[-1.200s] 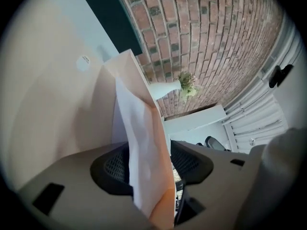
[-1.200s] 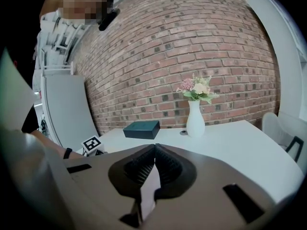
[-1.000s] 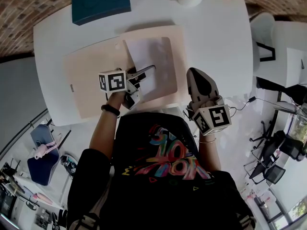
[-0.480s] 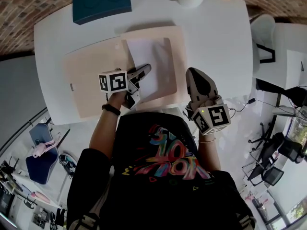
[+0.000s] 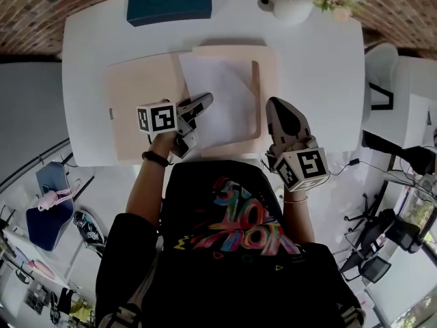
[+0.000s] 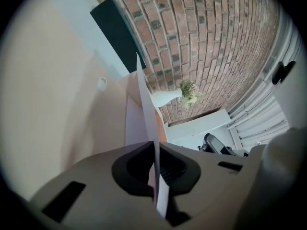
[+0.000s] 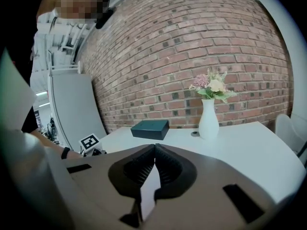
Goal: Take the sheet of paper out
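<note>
Clamping the near edge of the sheet of paper [image 5: 220, 91], the left gripper [image 5: 200, 103] is starting the withdrawal from the open beige folder [image 5: 140, 108]. The right gripper [image 5: 278, 108] is hovering beside it, jaws together and empty. Next probably comes a steady, level pull.

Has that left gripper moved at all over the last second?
Yes. Against the beige folder, the left gripper has drawn slightly leftward, away from the folder's right edge. It is now shut on the sheet of paper.

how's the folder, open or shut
Open: the folder lies spread flat, both halves showing, with the sheet on its right half.
</note>
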`<state>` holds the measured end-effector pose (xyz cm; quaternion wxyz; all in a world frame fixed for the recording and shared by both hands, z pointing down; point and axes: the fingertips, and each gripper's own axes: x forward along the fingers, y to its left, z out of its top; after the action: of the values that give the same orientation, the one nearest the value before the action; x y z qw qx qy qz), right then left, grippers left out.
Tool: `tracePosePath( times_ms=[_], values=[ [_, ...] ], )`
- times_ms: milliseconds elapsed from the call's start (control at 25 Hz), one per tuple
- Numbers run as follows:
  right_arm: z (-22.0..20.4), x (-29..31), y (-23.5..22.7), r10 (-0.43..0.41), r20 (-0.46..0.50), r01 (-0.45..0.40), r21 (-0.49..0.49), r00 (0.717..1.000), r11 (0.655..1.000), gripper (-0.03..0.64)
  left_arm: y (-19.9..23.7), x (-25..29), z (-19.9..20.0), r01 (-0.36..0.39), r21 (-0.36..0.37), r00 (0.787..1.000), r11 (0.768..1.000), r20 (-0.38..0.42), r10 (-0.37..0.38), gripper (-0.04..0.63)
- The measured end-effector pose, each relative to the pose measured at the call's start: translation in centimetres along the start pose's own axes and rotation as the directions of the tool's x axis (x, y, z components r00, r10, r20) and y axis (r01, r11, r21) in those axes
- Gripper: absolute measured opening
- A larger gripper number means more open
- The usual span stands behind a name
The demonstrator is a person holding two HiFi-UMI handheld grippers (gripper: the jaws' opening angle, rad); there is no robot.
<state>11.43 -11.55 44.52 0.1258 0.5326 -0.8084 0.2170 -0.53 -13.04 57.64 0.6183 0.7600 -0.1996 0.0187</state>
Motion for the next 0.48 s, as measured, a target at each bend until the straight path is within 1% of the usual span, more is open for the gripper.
tracePosePath(
  times_ms=[240, 480],
  values=[
    [0.8, 2.2, 2.7, 0.071, -0.003, -0.071, -0.033, 0.997, 0.997, 0.020, 1.0, -4.0, 0.6, -0.034, -0.006, 0.997, 0.999, 0.070, 0.034, 0.023],
    [1.7, 4.1, 5.9, 0.143, -0.012, -0.143, -0.069, 0.990, 0.987, 0.021, 1.6, -8.6, 1.3, -0.056, -0.015, 0.986, 0.998, 0.158, 0.058, 0.023]
  ],
)
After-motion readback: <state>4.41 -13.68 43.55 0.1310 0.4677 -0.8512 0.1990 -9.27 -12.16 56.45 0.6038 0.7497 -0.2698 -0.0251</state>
